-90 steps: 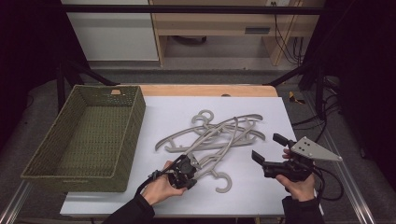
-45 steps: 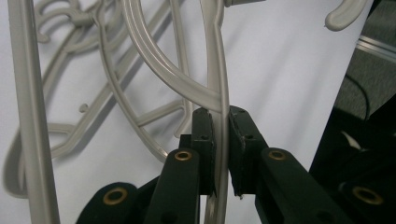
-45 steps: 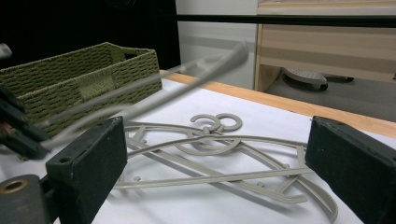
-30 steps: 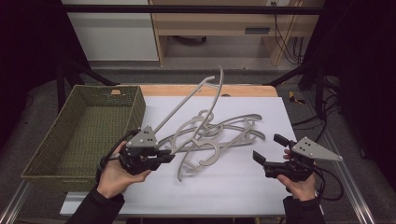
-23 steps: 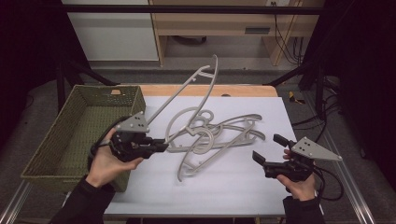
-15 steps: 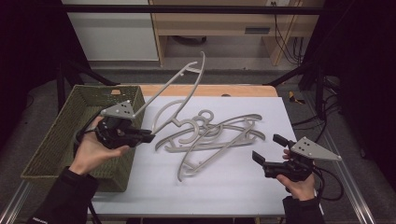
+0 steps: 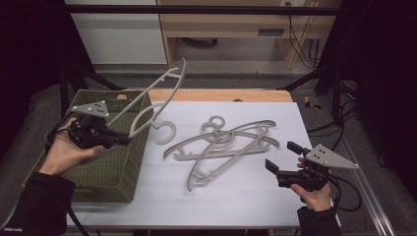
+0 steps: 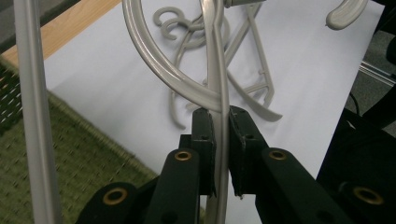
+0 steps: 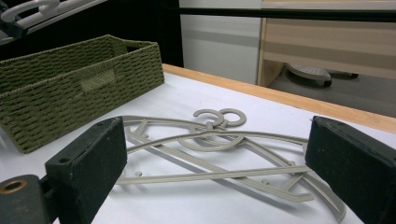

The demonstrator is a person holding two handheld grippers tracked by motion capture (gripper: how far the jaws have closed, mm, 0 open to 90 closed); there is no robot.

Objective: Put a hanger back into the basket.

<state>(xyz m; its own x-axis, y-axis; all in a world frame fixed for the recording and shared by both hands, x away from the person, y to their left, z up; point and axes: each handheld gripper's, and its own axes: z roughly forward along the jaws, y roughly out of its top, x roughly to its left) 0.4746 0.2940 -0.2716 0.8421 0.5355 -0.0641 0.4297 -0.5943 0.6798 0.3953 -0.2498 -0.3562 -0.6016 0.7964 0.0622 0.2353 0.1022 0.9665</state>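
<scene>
At the near right edge of the white table (image 7: 236, 201), the right tool (image 7: 284, 164) rests with jaws wide apart, holding nothing. To the left, the left tool (image 7: 125, 140) is clamped on a grey hanger (image 7: 147, 101), raised over the green woven basket (image 7: 105, 172). Farther in, mid-table, a pile of grey hangers (image 7: 223, 147) lies flat, overlapping, beside the basket.

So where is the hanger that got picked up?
In the high view, the hanger is up in the air at the left, pinched by the left gripper, over the green basket.
</scene>
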